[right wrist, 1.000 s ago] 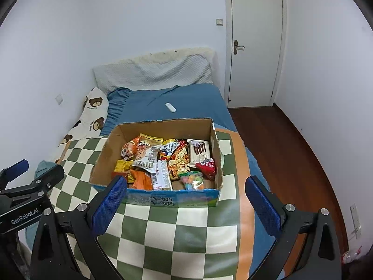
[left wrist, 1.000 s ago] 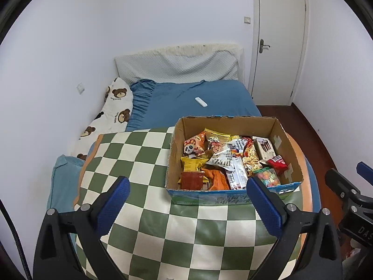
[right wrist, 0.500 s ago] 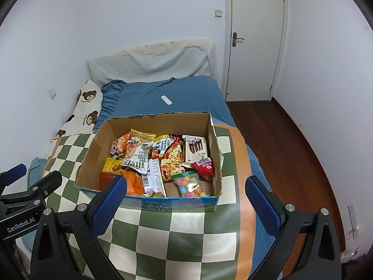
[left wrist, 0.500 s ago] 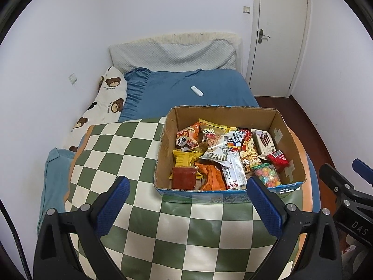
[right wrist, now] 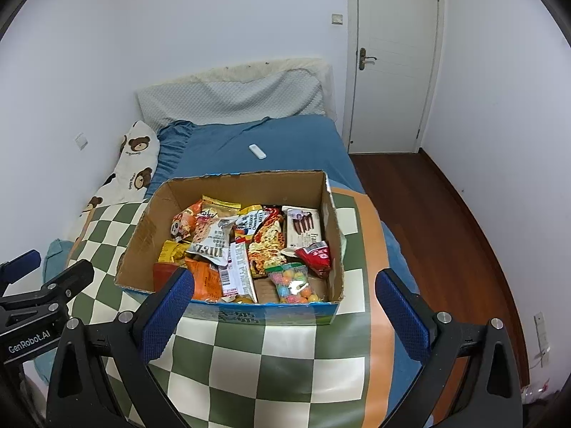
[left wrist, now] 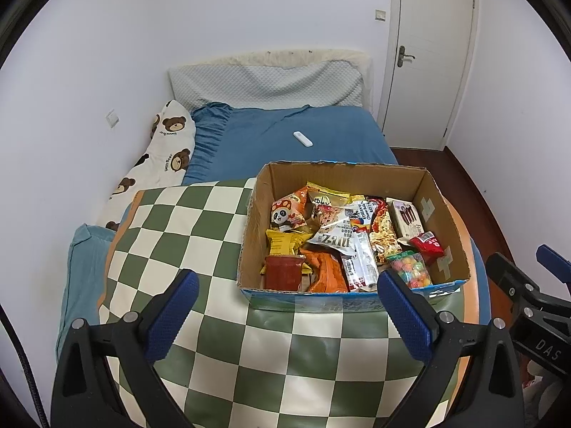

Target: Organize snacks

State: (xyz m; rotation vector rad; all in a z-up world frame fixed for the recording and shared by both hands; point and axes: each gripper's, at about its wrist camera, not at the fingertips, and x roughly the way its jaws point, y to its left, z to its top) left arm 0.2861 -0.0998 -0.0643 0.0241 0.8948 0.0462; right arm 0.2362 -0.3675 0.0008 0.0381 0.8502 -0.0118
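Note:
An open cardboard box (left wrist: pixel 440 210) (right wrist: pixel 142 235) stands on a green-and-cream checkered mat (left wrist: pixel 178 235) (right wrist: pixel 278 356). It holds several snack packs: a panda pack (left wrist: pixel 287 210), a silver bag (left wrist: pixel 335 237) (right wrist: pixel 210 242), an orange pack (left wrist: pixel 326 274), a bag of coloured candy balls (left wrist: pixel 410 273) (right wrist: pixel 291 283), a red pack (left wrist: pixel 426 246) (right wrist: pixel 316 255) and a chocolate-stick box (left wrist: pixel 407 219) (right wrist: pixel 303 228). My left gripper (left wrist: pixel 285 315) is open and empty, above the mat just in front of the box. My right gripper (right wrist: pixel 282 315) is open and empty, over the box's front edge.
The mat lies over the foot of a blue bed (left wrist: pixel 271 139). A white remote (left wrist: pixel 302 139) (right wrist: pixel 257 151) lies on the bed. A bear-print pillow (left wrist: pixel 160 157) lies along the left wall. A white door (right wrist: pixel 392 57) and wood floor (right wrist: pixel 439 221) are to the right.
Both grippers have moved forward and closer to the box, which now looks larger and lower in both views. Both stay open and empty.

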